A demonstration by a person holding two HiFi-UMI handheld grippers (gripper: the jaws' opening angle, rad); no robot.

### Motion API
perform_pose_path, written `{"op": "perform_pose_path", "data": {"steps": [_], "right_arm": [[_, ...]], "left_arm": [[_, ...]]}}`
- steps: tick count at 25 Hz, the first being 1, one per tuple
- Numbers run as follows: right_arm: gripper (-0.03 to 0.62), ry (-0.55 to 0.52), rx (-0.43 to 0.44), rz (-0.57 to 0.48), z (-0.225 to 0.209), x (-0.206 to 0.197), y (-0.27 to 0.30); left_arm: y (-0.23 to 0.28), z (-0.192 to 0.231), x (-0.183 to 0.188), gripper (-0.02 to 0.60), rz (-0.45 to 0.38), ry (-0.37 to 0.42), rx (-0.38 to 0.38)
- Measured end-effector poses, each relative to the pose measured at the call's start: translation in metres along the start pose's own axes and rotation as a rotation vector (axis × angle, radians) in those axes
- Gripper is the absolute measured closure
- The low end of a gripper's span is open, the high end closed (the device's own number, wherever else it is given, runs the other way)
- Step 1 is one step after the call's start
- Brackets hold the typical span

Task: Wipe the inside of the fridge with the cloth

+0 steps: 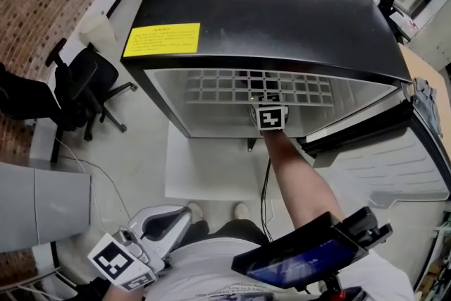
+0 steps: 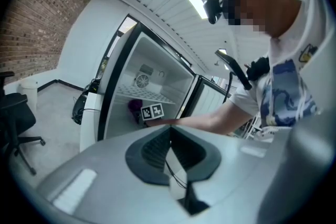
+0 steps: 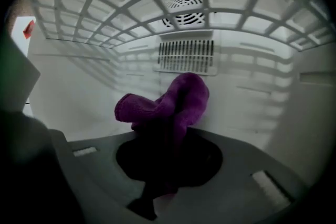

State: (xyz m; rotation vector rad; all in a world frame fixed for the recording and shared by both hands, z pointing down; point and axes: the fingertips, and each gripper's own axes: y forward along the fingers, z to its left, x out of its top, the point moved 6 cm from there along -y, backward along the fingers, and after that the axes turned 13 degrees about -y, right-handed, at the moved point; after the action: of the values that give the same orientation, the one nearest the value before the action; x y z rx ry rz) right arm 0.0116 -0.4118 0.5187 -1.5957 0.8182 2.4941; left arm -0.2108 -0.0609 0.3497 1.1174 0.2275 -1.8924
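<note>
The black fridge [image 1: 268,3] stands open in front of me, its door [image 1: 394,158] swung out to the right. My right arm reaches in under the wire shelf [image 1: 232,88]; only the right gripper's marker cube [image 1: 271,116] shows there. In the right gripper view, the right gripper [image 3: 163,165] is shut on a purple cloth [image 3: 168,105], which bunches up close to the white back wall below a slotted vent [image 3: 186,55]. The left gripper [image 1: 162,222] hangs low by my body, outside the fridge. Its jaws [image 2: 169,152] are shut with nothing between them. The cloth [image 2: 135,107] also shows in the left gripper view.
A black office chair [image 1: 84,81] and a pale bin [image 1: 99,28] stand left of the fridge. A white mat [image 1: 211,166] lies on the floor before the opening, crossed by a cable. A yellow label [image 1: 162,39] is on the fridge top.
</note>
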Motion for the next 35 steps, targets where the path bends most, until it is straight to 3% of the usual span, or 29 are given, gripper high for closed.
{"op": "perform_pose_path", "data": {"steps": [11,23,35], "right_arm": [[0.536,0.243,-0.312,0.081,-0.066,-0.03,-0.051],[0.536,0.289,-0.366,0.09,-0.078,-0.04,-0.06],[0.536,0.449,-0.476,0.036,-0.052,-0.051,-0.155]], "left_arm": [[0.017,0.002,0.002,0.577,0.018,-0.003,-0.061],[0.024,0.003,-0.002,0.578,0.072,-0.009,-0.092],[0.031,-0.005,0.001,0.577,0.121,0.048,-0.228]]}}
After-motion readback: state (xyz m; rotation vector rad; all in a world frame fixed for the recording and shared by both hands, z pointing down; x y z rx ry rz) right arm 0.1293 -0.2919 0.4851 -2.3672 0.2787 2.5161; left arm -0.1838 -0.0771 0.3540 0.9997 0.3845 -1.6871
